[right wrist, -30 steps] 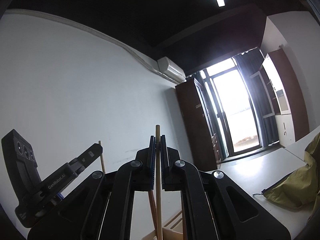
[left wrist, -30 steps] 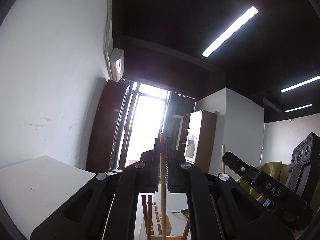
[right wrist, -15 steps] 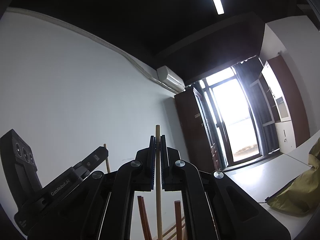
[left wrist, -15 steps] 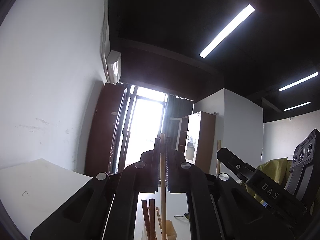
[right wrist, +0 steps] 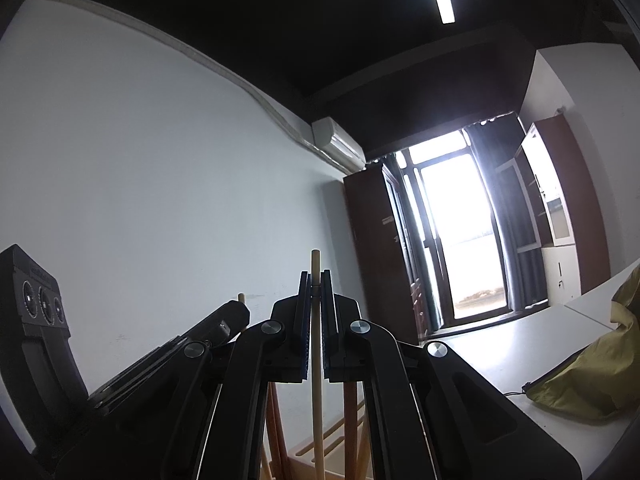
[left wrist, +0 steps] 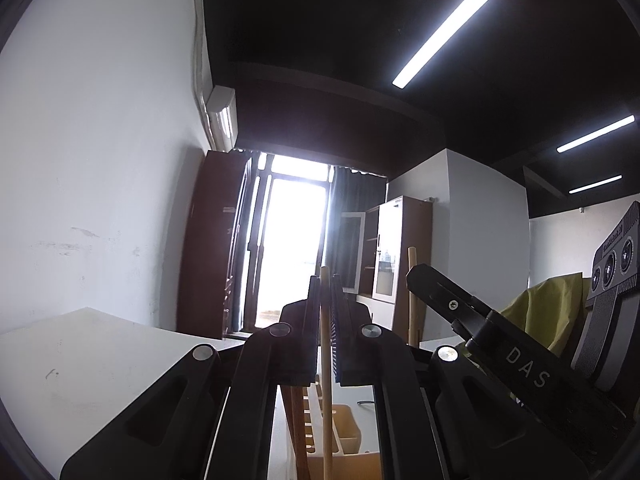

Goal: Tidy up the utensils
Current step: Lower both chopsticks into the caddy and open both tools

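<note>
My left gripper (left wrist: 326, 280) is shut on a pale wooden chopstick (left wrist: 327, 380) that stands upright between the pads. Below it a slotted wooden utensil holder (left wrist: 340, 428) sits on the white table, with dark brown chopsticks (left wrist: 298, 428) standing in it. My right gripper (right wrist: 315, 280) is shut on a second pale chopstick (right wrist: 317, 400), also upright. The holder (right wrist: 320, 444) and brown chopsticks (right wrist: 276, 424) show beneath it. Each gripper appears in the other's view, the right one (left wrist: 416, 276) at right, the left one (right wrist: 240, 308) at left.
A white table (left wrist: 80, 368) stretches left and back toward a bright glass door (left wrist: 292, 248). A yellow-green bag (right wrist: 592, 376) lies on the table at the right. White wall (right wrist: 140, 200) at the left; cabinets (left wrist: 400, 256) at the back.
Both cameras have tipped slightly downward, so the holder and the brown chopsticks show more below the fingers. Both grippers stay shut on their chopsticks.
</note>
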Demonstrator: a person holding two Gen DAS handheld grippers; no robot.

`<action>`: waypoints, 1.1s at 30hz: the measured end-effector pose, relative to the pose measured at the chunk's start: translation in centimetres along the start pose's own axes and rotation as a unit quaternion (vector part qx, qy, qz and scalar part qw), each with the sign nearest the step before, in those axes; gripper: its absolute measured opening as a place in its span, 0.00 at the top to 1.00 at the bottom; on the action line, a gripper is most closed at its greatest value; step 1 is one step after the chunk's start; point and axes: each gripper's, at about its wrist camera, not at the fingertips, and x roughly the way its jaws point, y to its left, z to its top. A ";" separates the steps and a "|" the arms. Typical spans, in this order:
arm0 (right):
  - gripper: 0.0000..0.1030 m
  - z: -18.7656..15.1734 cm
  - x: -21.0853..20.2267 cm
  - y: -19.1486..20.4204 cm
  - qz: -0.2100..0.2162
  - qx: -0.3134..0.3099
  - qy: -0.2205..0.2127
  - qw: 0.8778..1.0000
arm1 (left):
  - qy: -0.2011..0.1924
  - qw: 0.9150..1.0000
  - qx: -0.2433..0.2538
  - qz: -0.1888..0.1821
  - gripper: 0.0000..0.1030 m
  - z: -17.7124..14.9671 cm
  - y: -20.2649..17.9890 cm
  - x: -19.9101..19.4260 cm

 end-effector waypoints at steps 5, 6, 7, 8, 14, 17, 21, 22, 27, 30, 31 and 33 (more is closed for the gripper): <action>0.95 -0.6 0.0 -0.5 -0.006 0.000 0.016 1.000 | 0.019 1.000 -0.009 -0.008 0.95 -0.1 0.5 0.4; 0.95 -0.7 0.0 -0.5 -0.007 0.000 0.019 1.000 | 0.024 1.000 -0.011 -0.011 0.95 -0.2 0.6 0.4; 0.95 -0.9 0.0 -0.5 -0.007 -0.001 0.023 1.000 | 0.028 0.999 -0.011 -0.011 0.95 -0.3 0.7 0.3; 0.95 -1.0 0.0 -0.5 -0.007 -0.004 0.026 1.000 | 0.030 0.999 -0.011 -0.011 0.95 -0.5 0.8 0.3; 0.95 -1.2 -0.3 -0.2 -0.007 -0.012 0.035 0.999 | 0.045 0.999 -0.009 -0.013 0.95 -1.1 1.3 -0.2; 0.95 -1.2 -0.6 0.1 -0.007 -0.022 0.035 0.999 | 0.042 0.999 -0.006 -0.013 0.95 -1.1 1.4 -0.7; 0.95 -1.3 -1.3 0.4 -0.006 -0.028 0.039 0.999 | 0.040 0.999 -0.005 -0.013 0.95 -1.0 1.4 -1.1; 0.95 -1.4 -1.3 0.4 -0.007 -0.029 0.041 0.999 | 0.041 0.999 -0.005 -0.013 0.95 -1.0 1.5 -1.2; 0.95 -1.5 -1.5 0.3 -0.009 -0.030 0.050 0.998 | 0.050 0.998 -0.019 -0.020 0.94 -0.9 1.7 -1.3; 0.95 -1.7 -1.5 0.3 -0.010 -0.030 0.058 0.998 | 0.046 0.999 -0.016 -0.018 0.89 -0.8 1.5 -1.7; 0.95 -1.6 -1.4 0.3 -0.012 -0.031 0.062 0.998 | 0.043 0.999 -0.017 -0.014 0.87 -0.7 1.5 -1.9; 0.95 -1.5 -1.5 0.1 -0.016 -0.030 0.065 0.997 | 0.045 0.999 -0.020 -0.014 0.86 -0.6 1.6 -2.1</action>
